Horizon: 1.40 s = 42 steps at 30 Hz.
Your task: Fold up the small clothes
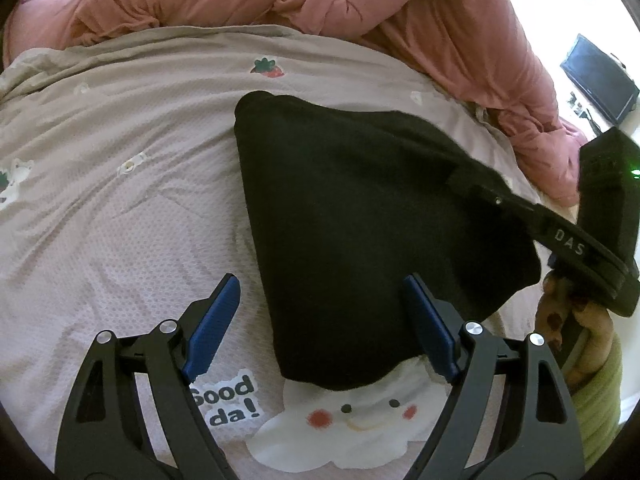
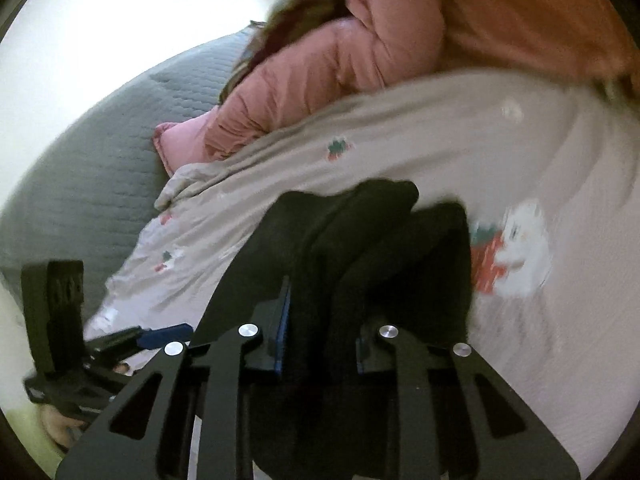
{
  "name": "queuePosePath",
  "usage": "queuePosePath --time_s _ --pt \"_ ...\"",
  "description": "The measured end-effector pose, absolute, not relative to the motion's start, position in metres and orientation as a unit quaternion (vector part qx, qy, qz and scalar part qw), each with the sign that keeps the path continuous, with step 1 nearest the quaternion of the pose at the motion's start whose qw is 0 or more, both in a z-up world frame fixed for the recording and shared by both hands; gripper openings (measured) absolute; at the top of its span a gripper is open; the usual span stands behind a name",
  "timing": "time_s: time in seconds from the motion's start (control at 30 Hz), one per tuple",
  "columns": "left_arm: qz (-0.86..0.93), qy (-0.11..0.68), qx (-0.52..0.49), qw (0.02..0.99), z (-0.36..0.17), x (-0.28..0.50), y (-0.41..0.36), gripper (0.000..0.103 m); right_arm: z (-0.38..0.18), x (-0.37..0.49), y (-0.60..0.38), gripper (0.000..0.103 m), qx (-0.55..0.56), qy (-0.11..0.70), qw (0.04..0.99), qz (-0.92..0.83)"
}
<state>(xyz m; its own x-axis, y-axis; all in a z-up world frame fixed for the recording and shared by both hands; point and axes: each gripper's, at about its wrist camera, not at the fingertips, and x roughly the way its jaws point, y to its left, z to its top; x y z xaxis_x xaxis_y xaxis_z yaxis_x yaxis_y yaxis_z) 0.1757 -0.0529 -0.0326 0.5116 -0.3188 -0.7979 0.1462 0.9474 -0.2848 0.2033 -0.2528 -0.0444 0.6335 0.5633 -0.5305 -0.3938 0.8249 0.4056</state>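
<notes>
The left wrist view shows 1 black garment spread on the printed bedsheet, broad at the near end and narrowing toward the pink quilt along the bed's far edge; its long axis runs from the near edge to the far edge, leaning left. Its near hem overlaps 1 white cloud-face print, beside the "Good da!" lettering. Only this view shows the left gripper spread wide, holding nothing, 1 blue pad on bare sheet and the other over the garment's right part. The right gripper reaches in from the right, its tip at the garment's right edge.

The blurred right wrist view alone shows that grip up close: the right gripper is closed on a bunched fold of the black garment, the cloth rising in about 3 ridges. It also shows a grey quilted cover toward the bed's left edge.
</notes>
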Motion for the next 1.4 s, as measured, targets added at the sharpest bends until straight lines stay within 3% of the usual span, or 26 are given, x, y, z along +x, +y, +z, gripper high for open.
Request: queuePosePath --time_s 0.17,0.3,0.37,0.43,0.5,0.77,0.9,1.1,1.17,1.4 --pt "-0.140 0.478 -0.087 0.863 -0.031 0.174 -0.058 0.076 -0.034 0.197 -0.254 0.022 0.086 0.312 0.910 0.260" --pt "-0.141 0.493 -0.085 0.854 -0.040 0.174 -0.061 0.076 -0.062 0.210 -0.265 0.023 0.103 0.363 0.895 0.239" --pt "-0.144 0.499 -0.090 0.850 -0.044 0.173 -0.061 0.078 -0.092 0.221 -0.273 0.029 0.135 0.411 0.874 0.221" --pt "-0.144 0.500 -0.091 0.849 -0.048 0.171 -0.062 0.079 -0.103 0.220 -0.285 0.029 0.176 0.408 0.866 0.228" --pt "-0.144 0.500 -0.092 0.849 -0.048 0.171 -0.060 0.080 -0.104 0.218 -0.290 0.037 0.191 0.405 0.865 0.227" --pt "-0.142 0.500 -0.100 0.849 -0.051 0.170 -0.058 0.081 -0.093 0.210 -0.285 0.060 0.168 0.406 0.871 0.219" --pt "-0.141 0.497 -0.098 0.850 -0.051 0.168 -0.059 0.081 -0.095 0.196 -0.284 0.063 0.157 0.411 0.871 0.217" --pt "-0.141 0.490 -0.094 0.855 -0.051 0.164 -0.058 0.080 -0.098 0.173 -0.297 0.060 0.180 0.396 0.872 0.223" --pt "-0.142 0.489 -0.098 0.855 -0.051 0.164 -0.058 0.080 -0.101 0.175 -0.296 0.025 0.186 0.397 0.868 0.234" --pt "-0.151 0.487 -0.088 0.856 -0.054 0.156 -0.060 0.078 -0.088 0.163 -0.285 0.025 0.118 0.370 0.898 0.208"
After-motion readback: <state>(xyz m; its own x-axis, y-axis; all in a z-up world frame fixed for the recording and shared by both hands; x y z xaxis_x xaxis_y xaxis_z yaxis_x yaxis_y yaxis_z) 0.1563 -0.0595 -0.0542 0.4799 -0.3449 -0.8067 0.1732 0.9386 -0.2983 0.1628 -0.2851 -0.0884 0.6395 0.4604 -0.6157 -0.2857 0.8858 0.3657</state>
